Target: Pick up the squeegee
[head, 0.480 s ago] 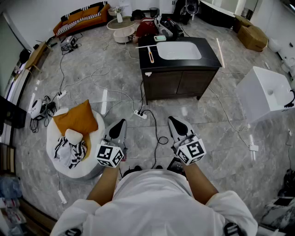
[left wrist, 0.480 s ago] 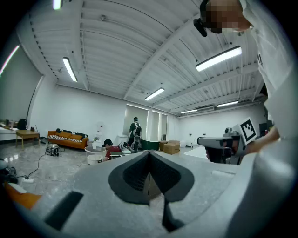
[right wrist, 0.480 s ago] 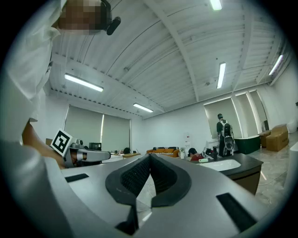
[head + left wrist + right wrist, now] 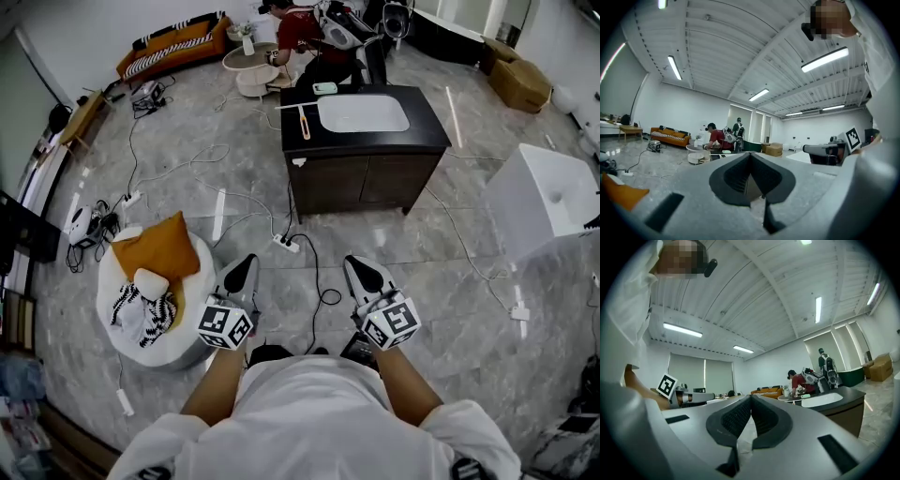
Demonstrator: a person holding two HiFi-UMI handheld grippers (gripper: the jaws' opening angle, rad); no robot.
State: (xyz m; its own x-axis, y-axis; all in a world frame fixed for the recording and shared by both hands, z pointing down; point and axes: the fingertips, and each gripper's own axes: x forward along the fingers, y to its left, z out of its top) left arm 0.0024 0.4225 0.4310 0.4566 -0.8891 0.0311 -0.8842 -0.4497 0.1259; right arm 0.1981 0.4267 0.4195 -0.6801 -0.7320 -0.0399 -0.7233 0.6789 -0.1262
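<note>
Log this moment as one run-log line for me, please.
phase: pre-grasp | left gripper: shut, empty | right gripper: shut, empty | squeegee: on vanity top, untouched

Grey marble floor [image 4: 450,272] is gleaming under ceiling strip lights [image 4: 825,59], with cables [image 4: 178,167] snaking across it (quite a tangle). A dark cabinet [image 4: 361,178] is standing mid-room, an orange sofa [image 4: 173,42] is sitting by the far wall, and a white pouf [image 4: 117,328] is carrying an orange cushion [image 4: 161,246].
</note>
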